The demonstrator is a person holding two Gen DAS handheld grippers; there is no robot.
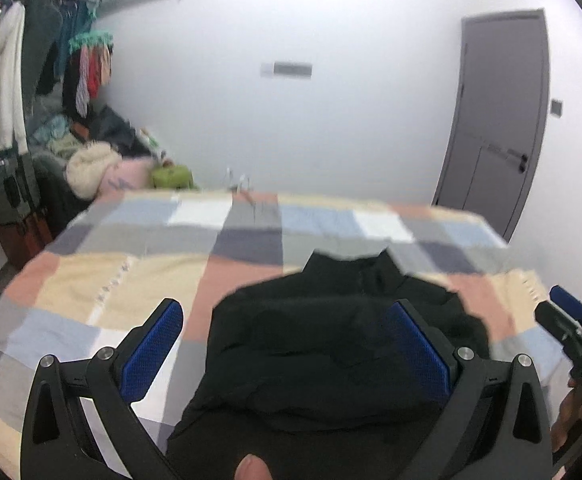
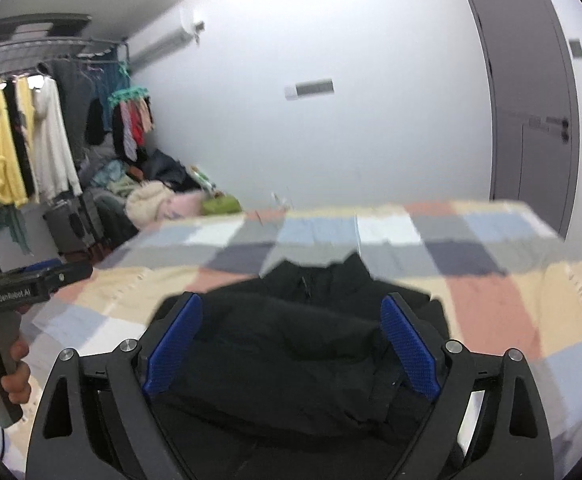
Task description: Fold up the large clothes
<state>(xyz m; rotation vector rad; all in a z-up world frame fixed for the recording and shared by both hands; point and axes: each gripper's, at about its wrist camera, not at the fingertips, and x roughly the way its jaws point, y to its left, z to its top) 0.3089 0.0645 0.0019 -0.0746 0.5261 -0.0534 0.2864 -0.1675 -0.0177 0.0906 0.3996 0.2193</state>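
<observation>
Left wrist view: my left tongs [image 1: 287,320] stand wide apart with nothing between the blue pads, hovering above a black garment [image 1: 331,344] bunched on a bed with a checked cover [image 1: 103,280]. My right tongs [image 1: 571,316] show at the right edge. A grey door [image 1: 503,120] stands behind.

Right wrist view: my right tongs [image 2: 293,320] gape wide and empty over the same black garment [image 2: 291,352]. Clothes hang on a rail [image 2: 31,136] at left
</observation>
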